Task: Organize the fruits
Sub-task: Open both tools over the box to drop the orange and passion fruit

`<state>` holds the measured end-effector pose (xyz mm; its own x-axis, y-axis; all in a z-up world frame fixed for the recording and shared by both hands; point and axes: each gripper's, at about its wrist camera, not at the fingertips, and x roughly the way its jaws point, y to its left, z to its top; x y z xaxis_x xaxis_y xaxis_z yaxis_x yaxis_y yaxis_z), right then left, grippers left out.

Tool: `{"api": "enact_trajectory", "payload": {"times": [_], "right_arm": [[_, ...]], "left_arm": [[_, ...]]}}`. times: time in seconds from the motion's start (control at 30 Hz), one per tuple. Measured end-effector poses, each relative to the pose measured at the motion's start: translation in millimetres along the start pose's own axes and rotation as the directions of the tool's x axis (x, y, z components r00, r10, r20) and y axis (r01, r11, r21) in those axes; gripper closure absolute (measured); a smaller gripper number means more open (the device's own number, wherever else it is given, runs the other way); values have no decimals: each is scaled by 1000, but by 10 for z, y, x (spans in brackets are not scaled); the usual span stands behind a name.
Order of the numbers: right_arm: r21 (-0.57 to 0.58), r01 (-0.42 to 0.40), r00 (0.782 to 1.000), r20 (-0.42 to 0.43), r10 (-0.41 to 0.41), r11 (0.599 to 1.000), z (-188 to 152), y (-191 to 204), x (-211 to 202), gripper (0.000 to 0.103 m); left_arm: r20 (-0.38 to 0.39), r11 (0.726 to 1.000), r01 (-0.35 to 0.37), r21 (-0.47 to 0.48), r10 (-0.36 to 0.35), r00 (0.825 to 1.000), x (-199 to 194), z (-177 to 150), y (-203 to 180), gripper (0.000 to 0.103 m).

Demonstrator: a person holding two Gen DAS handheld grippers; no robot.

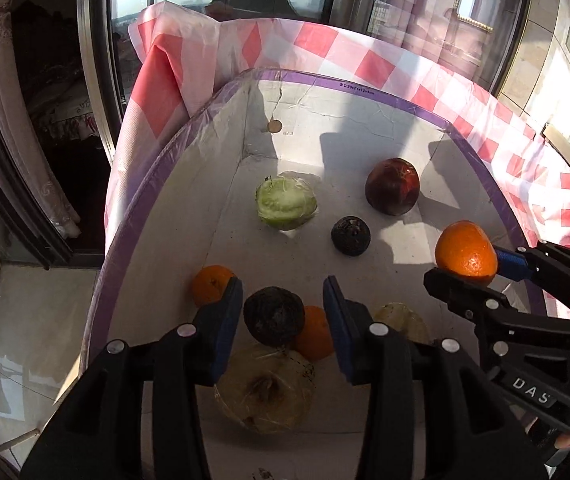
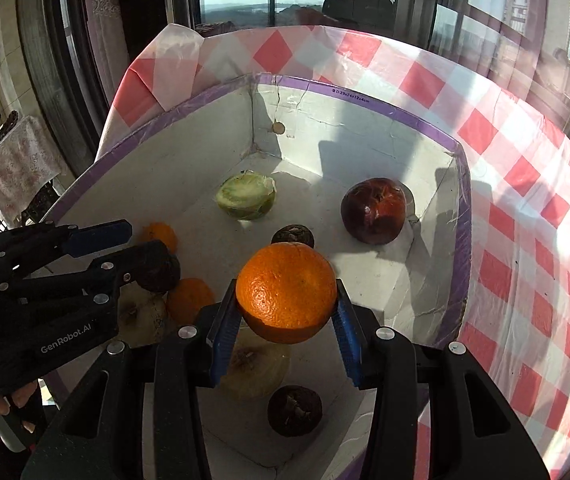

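Note:
A white box with a purple rim [image 1: 365,92] [image 2: 365,104] holds several fruits. My right gripper [image 2: 285,320] is shut on a large orange [image 2: 287,290] and holds it above the box floor; the orange also shows in the left wrist view [image 1: 467,252]. My left gripper [image 1: 283,312] is open, its fingers on either side of a dark round fruit [image 1: 273,316] near the box's left side. A small orange [image 1: 211,288] lies left of it, another [image 1: 317,332] to its right. A wrapped pale fruit [image 1: 265,390] lies below.
In the box also lie a green wrapped half fruit [image 1: 287,202], a dark red pomegranate [image 1: 393,186] [image 2: 377,210], another dark fruit [image 1: 351,236] and one near the front [image 2: 295,410]. A red-checked cloth [image 2: 525,200] covers the table. Windows stand behind.

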<state>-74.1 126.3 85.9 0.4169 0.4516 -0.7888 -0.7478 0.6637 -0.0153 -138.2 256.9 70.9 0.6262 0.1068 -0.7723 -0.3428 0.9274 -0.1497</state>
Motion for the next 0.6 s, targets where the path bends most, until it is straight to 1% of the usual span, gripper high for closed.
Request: {"api": "enact_trajectory", "payload": {"times": [0.03,0.1,0.13,0.17,0.2,0.23,0.3,0.33,0.37,0.4,0.43,0.47,0.5,0.53,0.57,0.6], "right_arm": [[-8,13,1000,-9,-13,1000,-1,6,9,59],[-10,30,999,-17,-30,999,-10,13,10,57],[-3,36,999,-20,-37,999,-14,8,4,55],[9,44,999,-18,-44,999,-17,-9,-9,51],[20,59,998,-19,-58,998,-17,-37,-20,44],[28,73,997,-21,-72,997,-22,-64,-26,40],[35,68,998,-11,-67,997,-19,-106,-66,36],[38,69,998,-8,-69,997,-24,-121,-92,34],[42,78,997,-3,-78,996,-18,-139,-121,30],[44,76,997,5,-77,996,-11,-155,-159,28],[49,79,997,8,-79,996,-12,-171,-189,26],[54,82,997,9,-83,995,-8,-186,-215,23],[73,75,997,20,-77,995,-7,-211,-258,22],[84,67,997,22,-69,994,-4,-231,-291,22],[75,64,998,20,-65,995,0,-224,-313,20],[58,76,997,24,-77,995,6,-206,-338,17]], "left_arm": [[-26,1000,4,-4,-4,1000,39,-9,15,51],[-37,1000,7,12,-6,999,51,-26,-10,44],[-39,1000,27,12,-27,999,45,-30,-17,40],[-41,1000,26,14,-26,999,38,-30,-26,37],[-51,1000,22,18,-21,998,39,-30,-38,37],[-64,1000,11,29,-9,998,39,-41,-56,36],[-64,999,-1,51,4,998,8,-56,-100,33],[-53,999,-7,52,9,999,-26,-63,-110,33],[-39,999,-10,49,12,999,-67,-60,-112,31],[-26,999,1,43,0,1000,-118,-62,-117,30],[-4,999,28,37,-28,1000,-183,-56,-118,27],[24,998,48,35,-49,999,-261,-43,-122,16],[62,999,18,39,-21,998,-335,-31,-137,1],[125,999,-33,42,28,992,-423,-16,-149,2],[177,997,-63,36,56,983,-493,10,-151,2],[190,998,-63,29,56,980,-530,43,-133,2]]}}
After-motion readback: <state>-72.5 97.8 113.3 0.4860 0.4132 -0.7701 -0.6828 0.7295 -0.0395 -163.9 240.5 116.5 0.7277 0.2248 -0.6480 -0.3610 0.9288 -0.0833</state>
